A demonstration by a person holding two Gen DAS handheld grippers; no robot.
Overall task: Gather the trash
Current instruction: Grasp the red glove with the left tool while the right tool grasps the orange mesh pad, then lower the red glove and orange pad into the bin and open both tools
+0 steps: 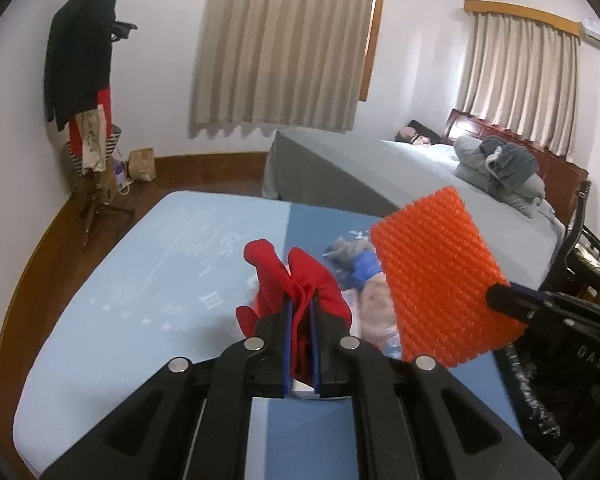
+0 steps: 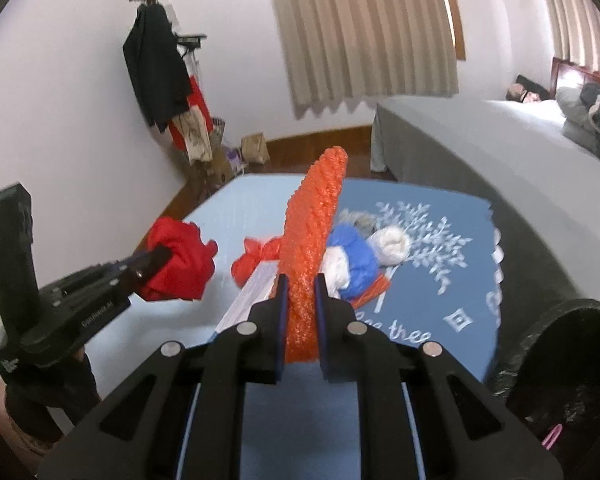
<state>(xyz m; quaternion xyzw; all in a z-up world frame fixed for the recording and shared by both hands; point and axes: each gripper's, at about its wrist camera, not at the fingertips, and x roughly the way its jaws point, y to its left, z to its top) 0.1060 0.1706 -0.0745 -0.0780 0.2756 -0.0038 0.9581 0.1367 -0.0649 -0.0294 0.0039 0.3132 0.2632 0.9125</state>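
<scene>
My left gripper (image 1: 302, 304) is shut on a crumpled red bag (image 1: 296, 280) and holds it above the blue table (image 1: 148, 280); it also shows in the right wrist view (image 2: 176, 268). My right gripper (image 2: 300, 284) is shut on an orange foam-net sheet (image 2: 312, 236), held upright above the table; the sheet also shows in the left wrist view (image 1: 440, 280). More trash lies on the table: a second red bag (image 2: 252, 260), a white box (image 2: 252, 292), a blue and white wad (image 2: 352, 268), a white ball (image 2: 392, 244).
A black-lined trash bin (image 2: 560, 368) stands at the table's right side. A grey bed (image 1: 380, 168) with pillows lies beyond the table. A coat stand (image 1: 88, 80) with clothes stands in the far left corner, with a paper bag (image 1: 142, 164) on the floor beside it.
</scene>
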